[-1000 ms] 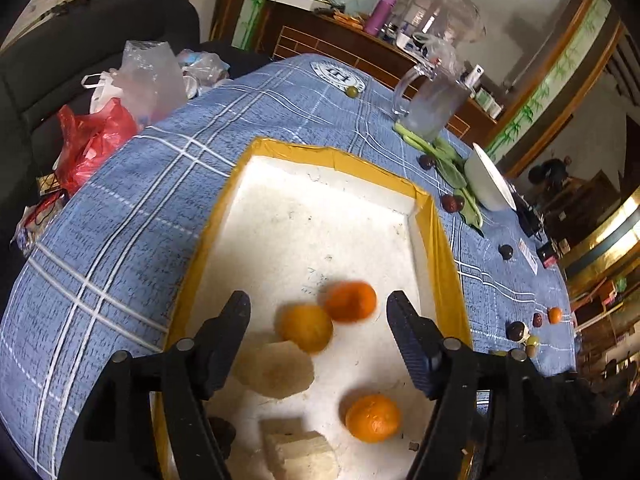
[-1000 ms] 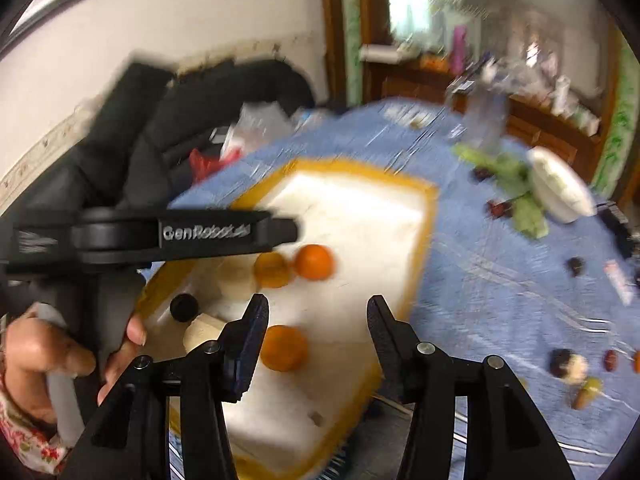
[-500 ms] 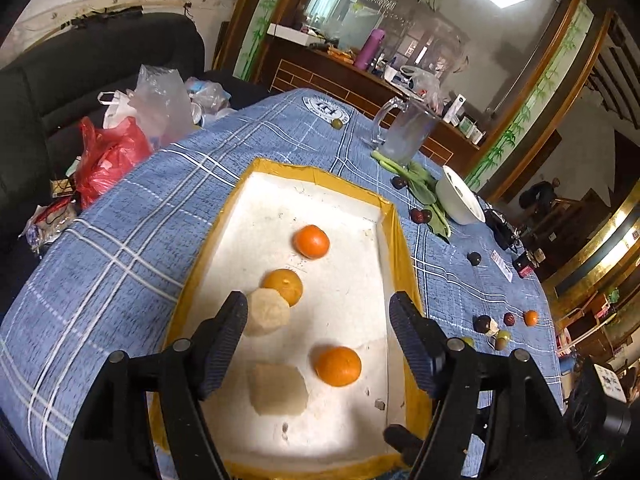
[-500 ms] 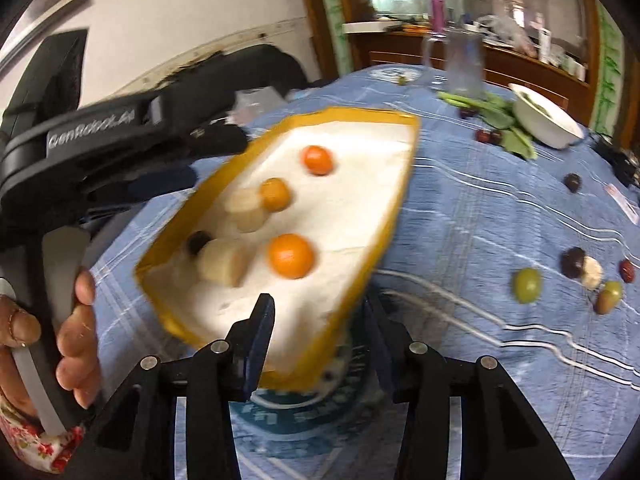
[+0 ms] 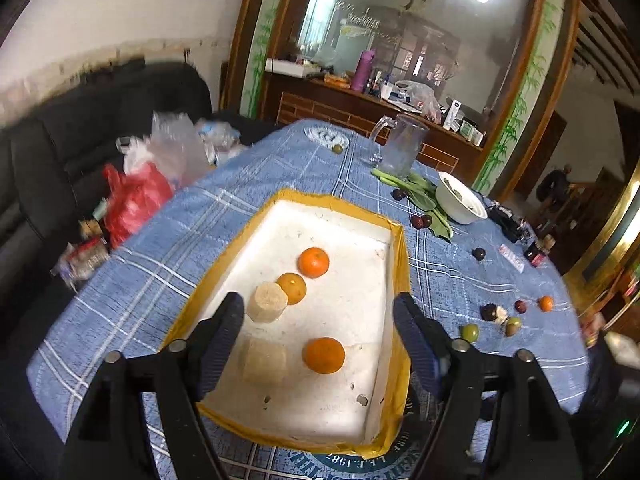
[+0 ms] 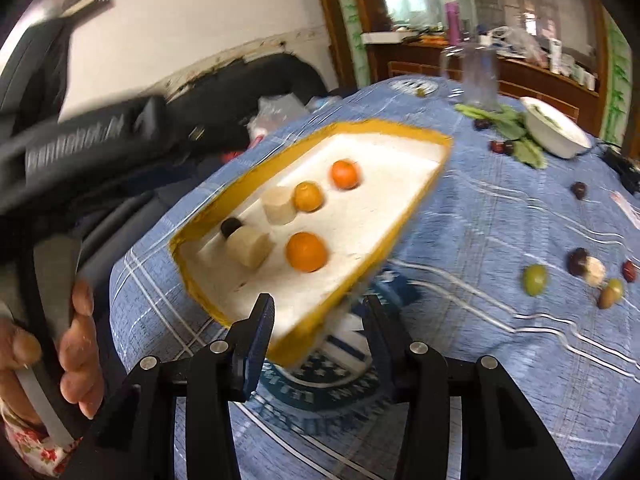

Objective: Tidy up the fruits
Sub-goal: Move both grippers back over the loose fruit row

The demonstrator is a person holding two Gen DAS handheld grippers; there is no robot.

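Observation:
A white foam tray with a yellow taped rim (image 5: 401, 264) (image 6: 384, 124) lies on the blue checked tablecloth. In it are three oranges (image 5: 323, 354) (image 5: 313, 262) (image 5: 291, 288), two pale cut pieces (image 5: 267, 302) and a small dark fruit (image 6: 231, 226). My left gripper (image 5: 320, 344) is open and empty above the tray's near end. My right gripper (image 6: 318, 328) is open at the tray's near corner. Loose fruits lie on the cloth at the right: a green one (image 6: 535, 279), dark ones (image 6: 578, 261) and a small orange (image 5: 545, 303).
A white bowl (image 5: 460, 200), green leaves (image 5: 420, 194) and a glass jug (image 5: 400, 148) stand at the far right. Plastic bags (image 5: 140, 196) lie at the table's left edge beside a black sofa. A hand holds the left gripper's handle (image 6: 76, 320).
Both grippers have pulled back and up from the tray, so more of the tray and table shows. The oranges that were rolling now lie still.

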